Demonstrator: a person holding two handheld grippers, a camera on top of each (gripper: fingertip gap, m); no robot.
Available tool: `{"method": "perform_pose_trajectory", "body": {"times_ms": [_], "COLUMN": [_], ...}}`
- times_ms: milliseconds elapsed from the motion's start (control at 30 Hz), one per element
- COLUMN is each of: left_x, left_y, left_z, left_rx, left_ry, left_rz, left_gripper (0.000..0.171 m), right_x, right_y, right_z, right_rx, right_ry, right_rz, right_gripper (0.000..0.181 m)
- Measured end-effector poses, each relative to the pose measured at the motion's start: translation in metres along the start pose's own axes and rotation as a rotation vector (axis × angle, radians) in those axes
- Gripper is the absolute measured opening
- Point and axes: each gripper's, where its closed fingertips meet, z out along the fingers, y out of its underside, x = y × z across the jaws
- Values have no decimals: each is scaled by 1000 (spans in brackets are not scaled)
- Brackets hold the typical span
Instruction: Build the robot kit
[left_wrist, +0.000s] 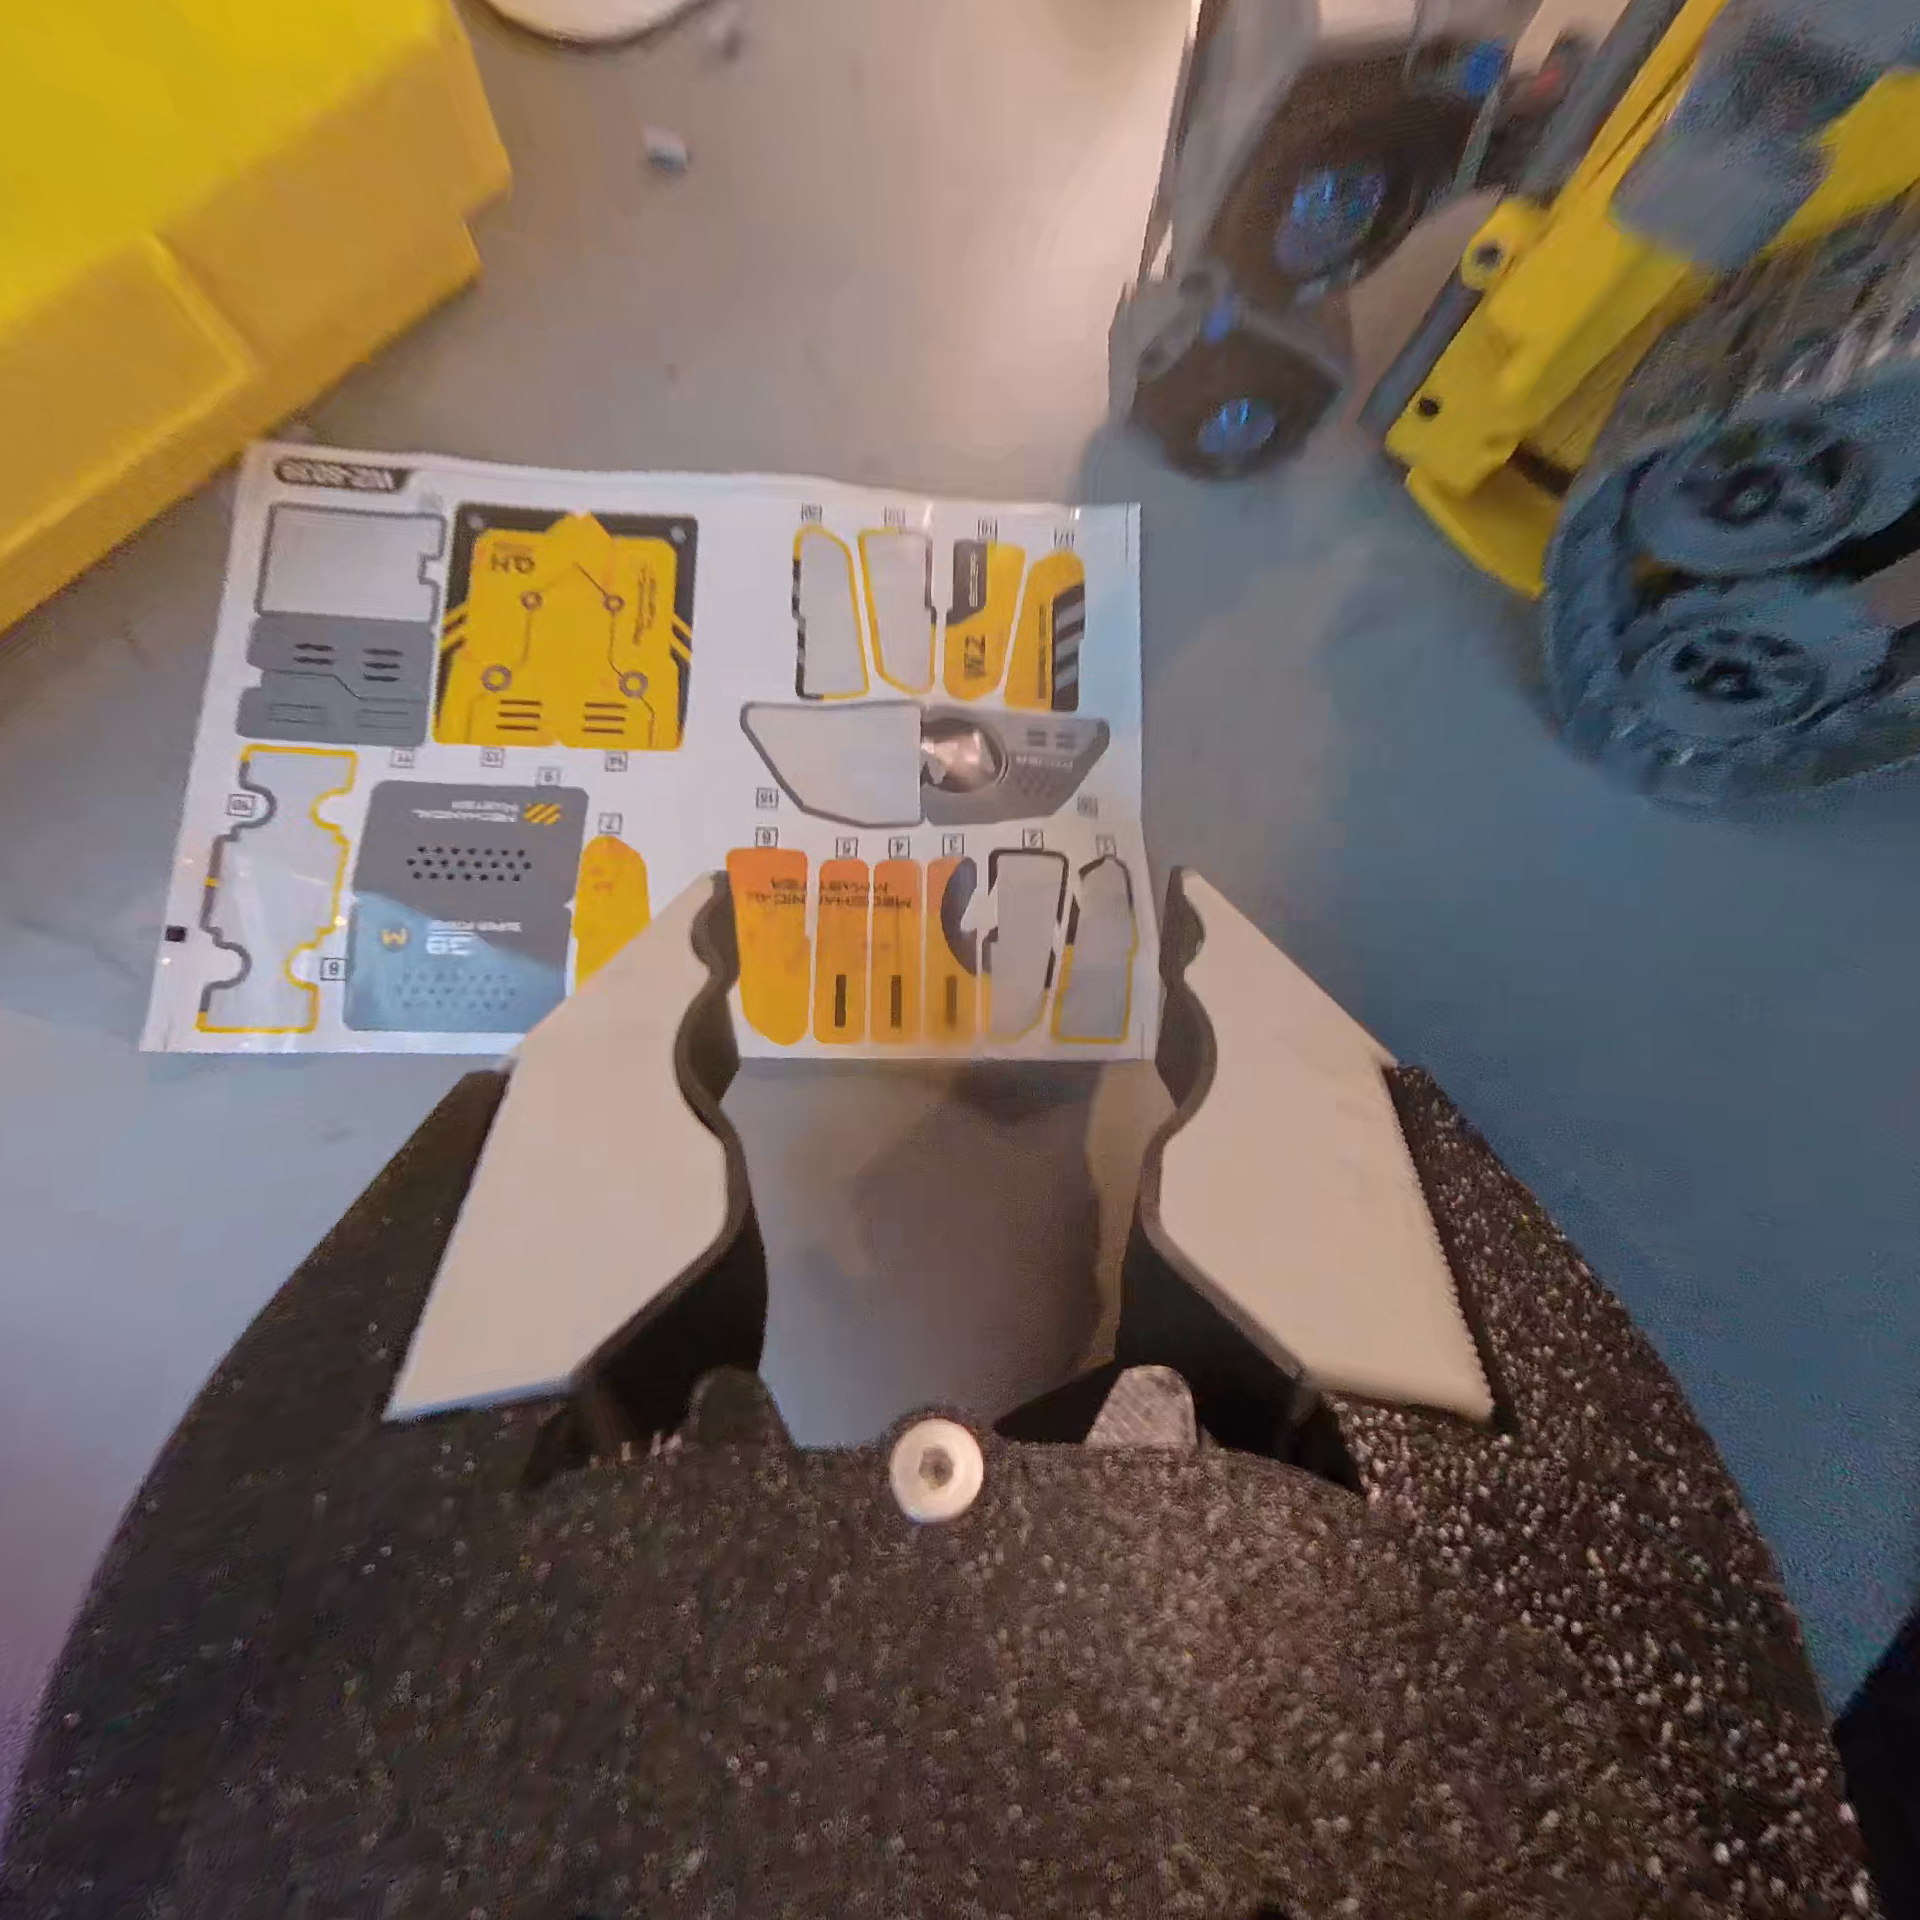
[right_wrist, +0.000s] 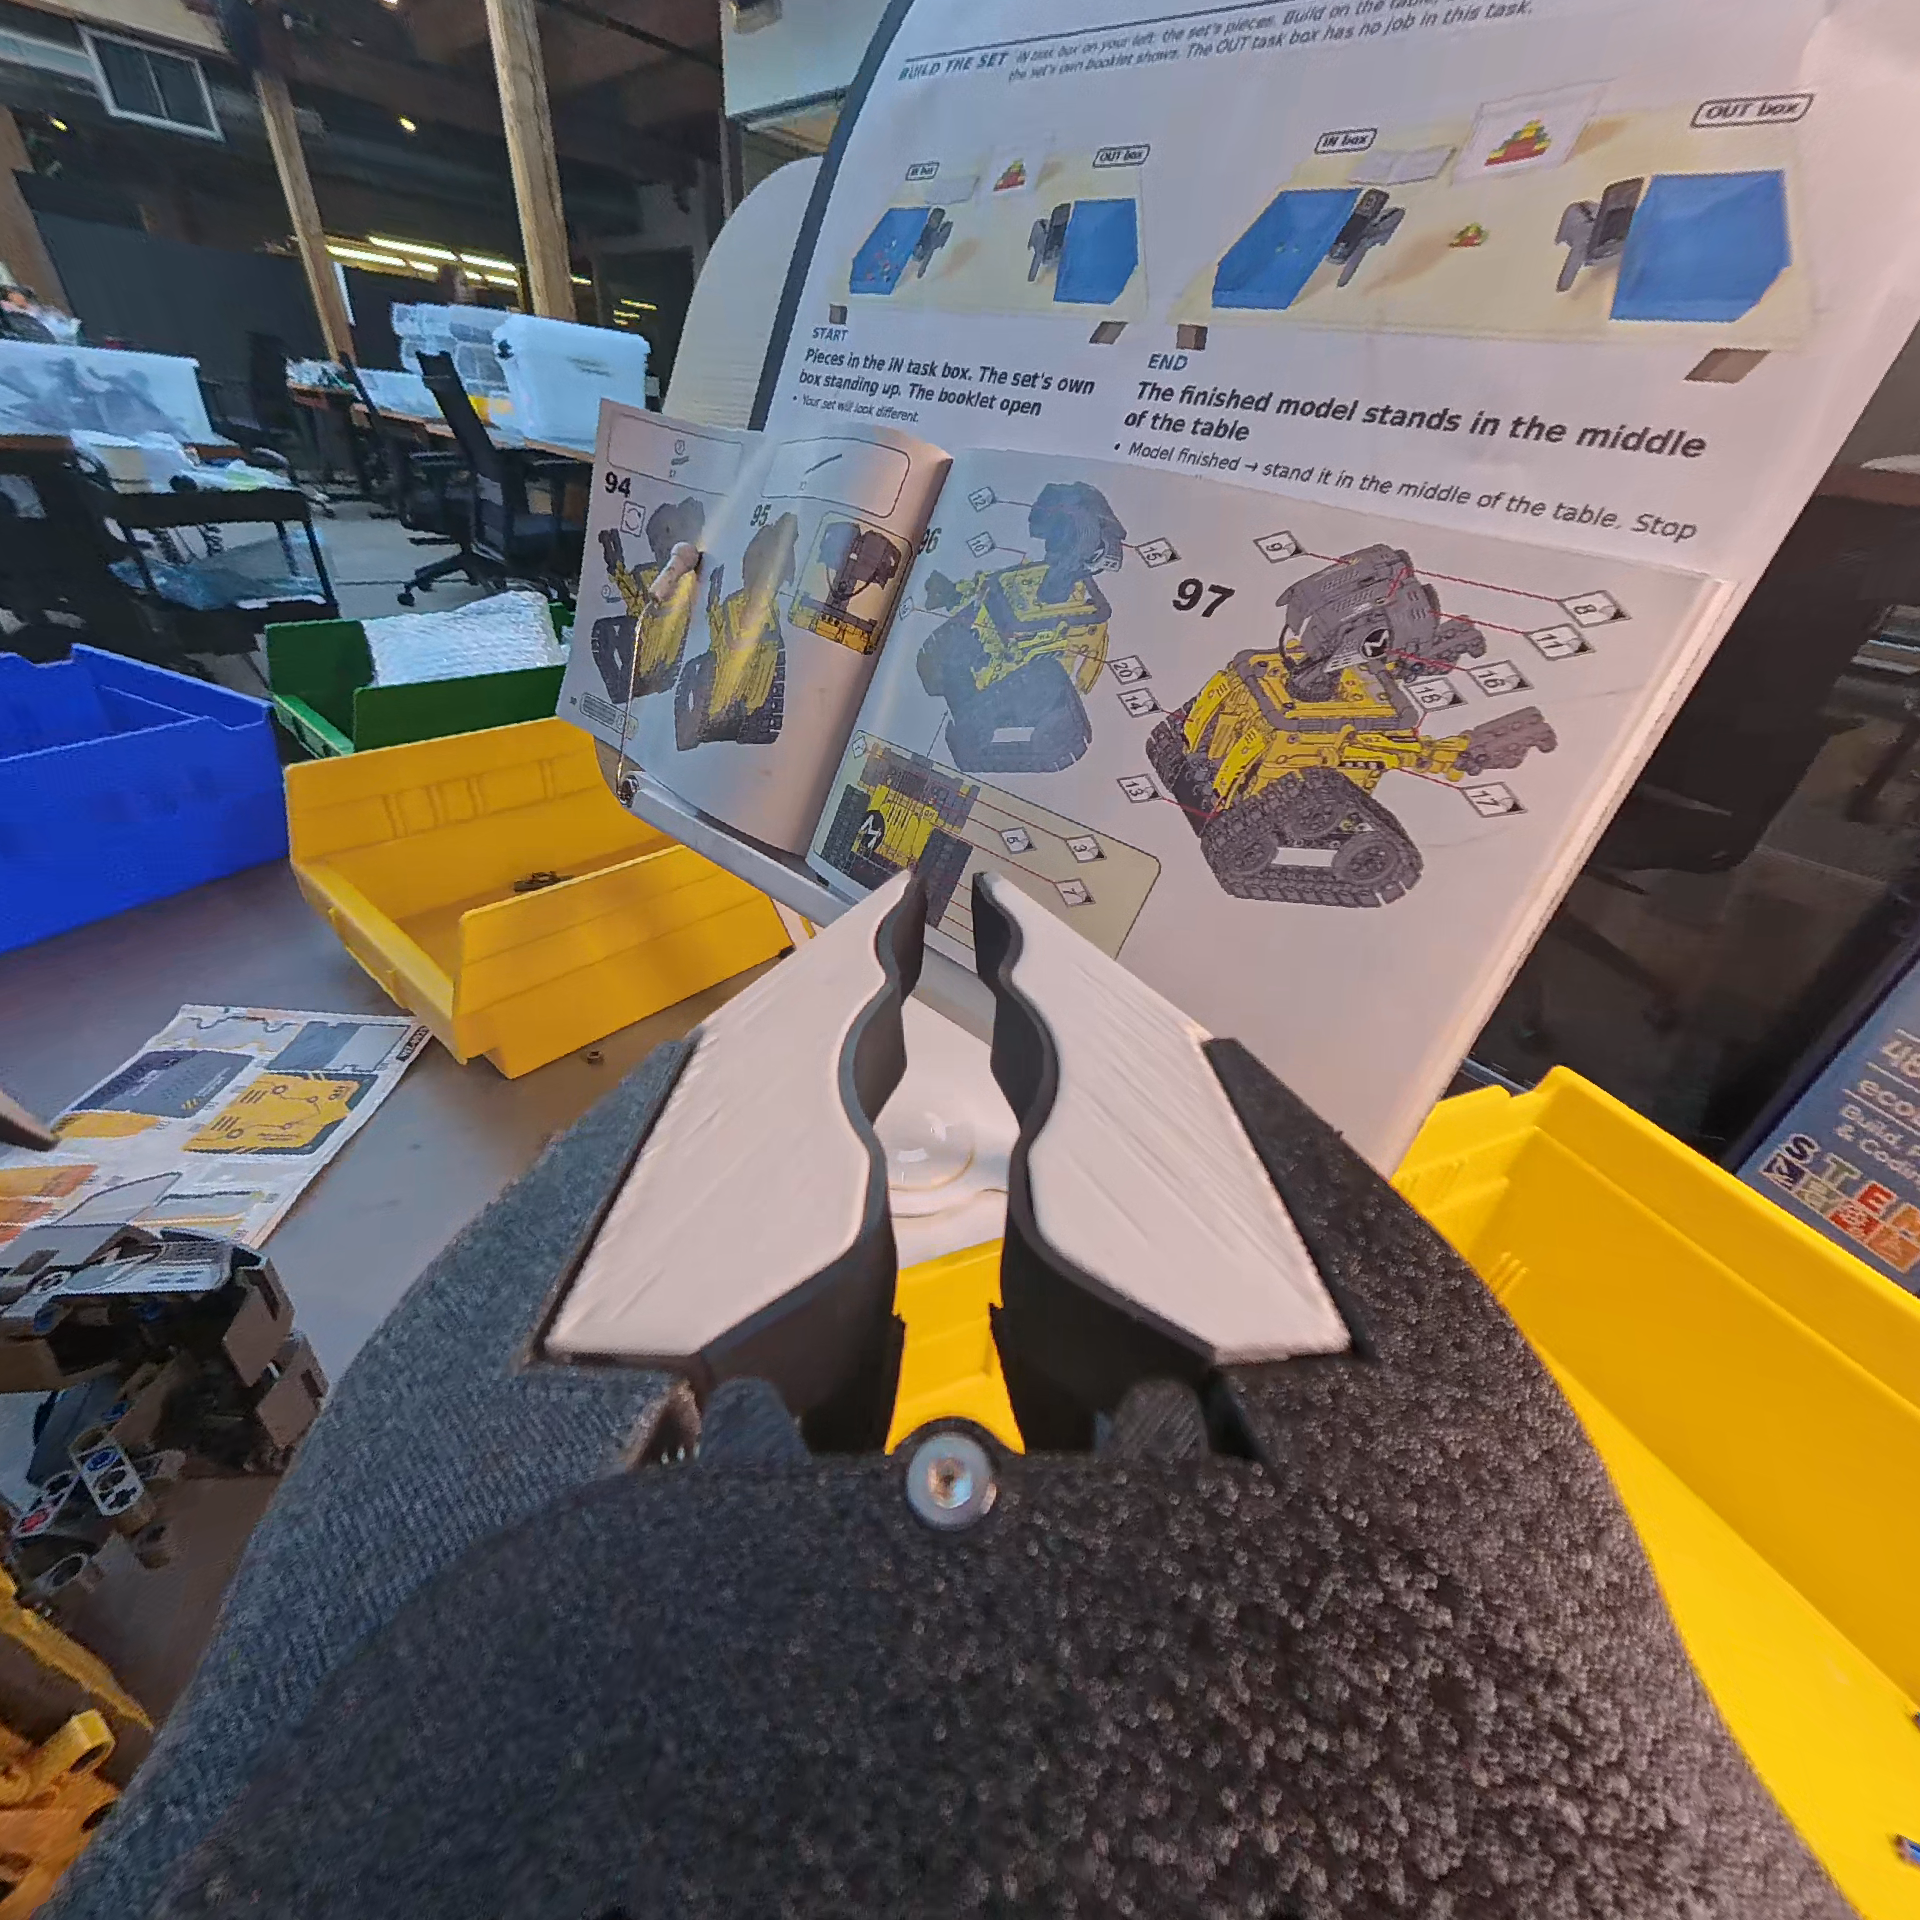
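My left gripper (left_wrist: 948, 883) is wide open just above the near edge of a sticker sheet (left_wrist: 717, 769) that lies flat on the grey table. Orange and grey stickers show between its fingers (left_wrist: 623, 1039), and nothing is held. A partly built yellow and grey tracked brick model (left_wrist: 1714, 540) stands to the right of the sheet. My right gripper (right_wrist: 948, 888) is raised and faces an open instruction booklet (right_wrist: 1039, 675) on a slanted stand. Its fingertips stand a narrow gap apart with nothing between them. The sheet (right_wrist: 208, 1112) and the model (right_wrist: 135, 1351) also show low at the left in the right wrist view.
A yellow bin (left_wrist: 208, 260) stands behind the sheet at the left; it also shows in the right wrist view (right_wrist: 499, 914). Another yellow bin (right_wrist: 1662, 1351) lies under my right gripper. A blue bin (right_wrist: 114, 779) and a green bin (right_wrist: 416, 707) stand farther left. A printed board (right_wrist: 1351, 312) rises behind the booklet. My right fingertips sit around 40 cm from my left ones.
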Motion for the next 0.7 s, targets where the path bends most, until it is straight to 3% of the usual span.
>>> {"method": "perform_pose_trajectory", "body": {"times_ms": [67, 133, 367, 467, 567, 700], "left_x": [-1, 1, 5, 5, 13, 11], "left_y": [10, 9, 8, -7, -37, -84], "left_z": [8, 6, -2, -18, -49, -99], "left_rx": [-63, -73, -95, -4, 176, 434], "left_ry": [-26, -16, -15, -22, 22, -23], "left_rz": [58, 79, 141, 141, 147, 187], "left_gripper": [82, 55, 15, 5, 1, 0], "right_x": [-1, 0, 1, 1, -1, -12], "right_y": [4, 7, 18, 23, 25, 23], "right_z": [1, 2, 7, 8, 9, 12], "right_rx": [-11, -21, -46, -58, -62, -49], "right_ry": [-2, 0, -6, -12, -26, -77], "right_rz": [-1, -8, 11, 13, 19, 34], "right_gripper": [9, 9, 9, 9, 10, 12]}}
